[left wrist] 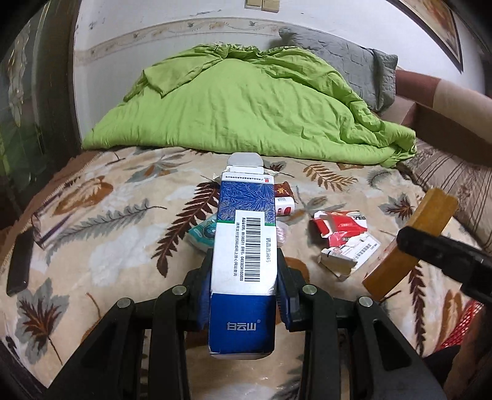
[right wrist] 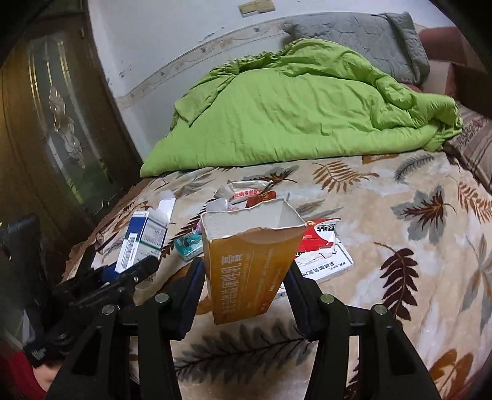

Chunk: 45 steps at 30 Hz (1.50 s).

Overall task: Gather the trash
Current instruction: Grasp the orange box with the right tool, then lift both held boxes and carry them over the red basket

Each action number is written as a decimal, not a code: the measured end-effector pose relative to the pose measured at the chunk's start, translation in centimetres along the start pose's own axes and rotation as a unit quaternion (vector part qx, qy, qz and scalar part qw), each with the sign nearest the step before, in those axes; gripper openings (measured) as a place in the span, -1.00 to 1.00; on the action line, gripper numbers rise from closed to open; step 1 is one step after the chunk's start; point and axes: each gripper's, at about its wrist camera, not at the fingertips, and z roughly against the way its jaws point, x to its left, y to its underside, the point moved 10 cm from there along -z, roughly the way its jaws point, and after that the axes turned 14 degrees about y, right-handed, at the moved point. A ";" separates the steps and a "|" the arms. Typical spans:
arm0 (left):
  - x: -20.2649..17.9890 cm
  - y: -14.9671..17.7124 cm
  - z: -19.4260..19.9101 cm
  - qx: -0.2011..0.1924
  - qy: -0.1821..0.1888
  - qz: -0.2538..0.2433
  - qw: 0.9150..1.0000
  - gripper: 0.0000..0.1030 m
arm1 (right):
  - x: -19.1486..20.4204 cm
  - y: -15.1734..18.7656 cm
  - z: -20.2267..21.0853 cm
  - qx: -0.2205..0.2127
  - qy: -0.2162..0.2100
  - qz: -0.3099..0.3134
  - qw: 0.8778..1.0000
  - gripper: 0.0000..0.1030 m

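Between left claw pads: blue carton

Soft, even room light, no hard shadows; the wall bows at the fisheye edges, corners black.

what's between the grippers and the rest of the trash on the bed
No obstacle on the bed, but both grippers are full: the left gripper is shut on a blue and white box, the right gripper on an orange box. The red and white packaging lies openly beyond.
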 end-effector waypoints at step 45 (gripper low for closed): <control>-0.1 0.4 -1.7 0.009 -0.016 -0.027 0.999 -0.35 | 0.1 0.2 -0.5 0.005 0.001 -0.005 1.000 0.09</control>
